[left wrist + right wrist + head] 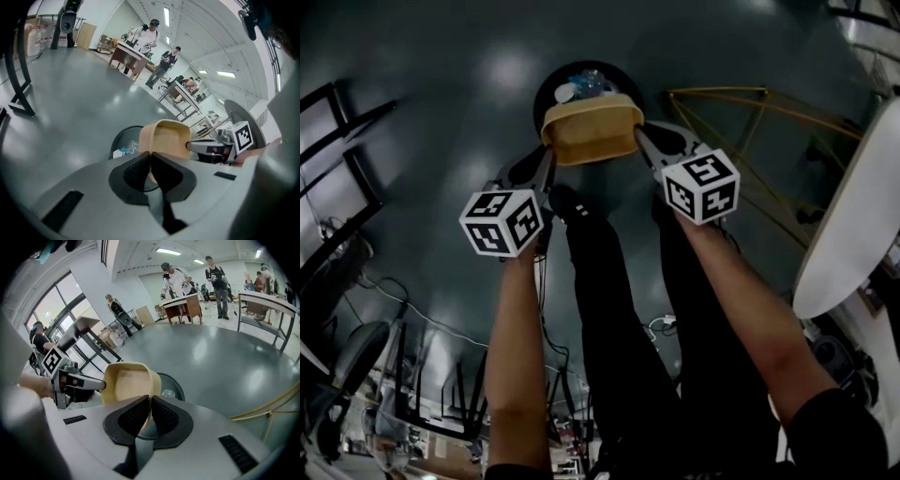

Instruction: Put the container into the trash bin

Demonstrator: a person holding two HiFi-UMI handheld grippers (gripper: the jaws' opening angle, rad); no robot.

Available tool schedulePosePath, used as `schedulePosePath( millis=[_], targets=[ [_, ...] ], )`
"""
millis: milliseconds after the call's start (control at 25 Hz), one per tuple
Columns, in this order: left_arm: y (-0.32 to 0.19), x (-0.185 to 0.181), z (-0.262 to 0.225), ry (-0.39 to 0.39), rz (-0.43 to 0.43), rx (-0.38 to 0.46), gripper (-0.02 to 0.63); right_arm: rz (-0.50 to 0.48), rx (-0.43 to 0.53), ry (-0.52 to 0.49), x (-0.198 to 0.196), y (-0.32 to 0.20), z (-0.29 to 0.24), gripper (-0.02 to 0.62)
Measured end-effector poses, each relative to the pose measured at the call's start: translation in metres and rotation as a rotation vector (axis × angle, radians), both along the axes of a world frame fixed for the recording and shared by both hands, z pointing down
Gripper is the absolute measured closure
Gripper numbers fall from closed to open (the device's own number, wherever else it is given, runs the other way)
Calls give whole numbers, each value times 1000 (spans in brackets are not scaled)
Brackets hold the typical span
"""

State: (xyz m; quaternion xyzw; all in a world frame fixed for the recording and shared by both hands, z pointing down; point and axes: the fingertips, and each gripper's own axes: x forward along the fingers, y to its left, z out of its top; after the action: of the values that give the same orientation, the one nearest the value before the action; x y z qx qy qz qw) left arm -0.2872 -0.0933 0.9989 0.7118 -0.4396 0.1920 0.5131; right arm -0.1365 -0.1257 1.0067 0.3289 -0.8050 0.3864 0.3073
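I hold the tan container (592,131) above the black trash bin (546,92). My left gripper (548,167) is clamped on its left wall and my right gripper (645,143) on its right wall. Grey floor (441,112) lies all round.

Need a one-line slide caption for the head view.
Left tongs and right tongs pinch opposite rims of the tan container above the black trash bin.

The tan container (592,134), an open tub with rounded corners and nothing in it, hangs between the left gripper (550,152) and the right gripper (638,135), each pinching one end wall. The round black trash bin (546,94), holding a clear bottle and scraps, stands just beyond both tips, below the container.
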Motion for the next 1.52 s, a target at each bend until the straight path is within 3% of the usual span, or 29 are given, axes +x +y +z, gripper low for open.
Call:
schedulePosePath(
  millis=[440,640,1040,1160,1400,1520],
  targets=[
    [15,3,65,-66,40,-58,591,-42,-7,57,1,7,57,546],
    [20,4,86,-93,66,-74,589,-146,39,109,0,13,74,545],
    [17,-2,100,-229,99,-72,571,-129,42,103,6,7,84,545],
    [17,-4,94,-234,89,-76,526,-132,49,109,11,9,76,545],
    [19,9,50,-190,98,-45,538,-153,68,75,-5,17,28,545],
    [0,17,7,-172,99,24,557,-153,129,25,-27,2,-23,545]
  ],
)
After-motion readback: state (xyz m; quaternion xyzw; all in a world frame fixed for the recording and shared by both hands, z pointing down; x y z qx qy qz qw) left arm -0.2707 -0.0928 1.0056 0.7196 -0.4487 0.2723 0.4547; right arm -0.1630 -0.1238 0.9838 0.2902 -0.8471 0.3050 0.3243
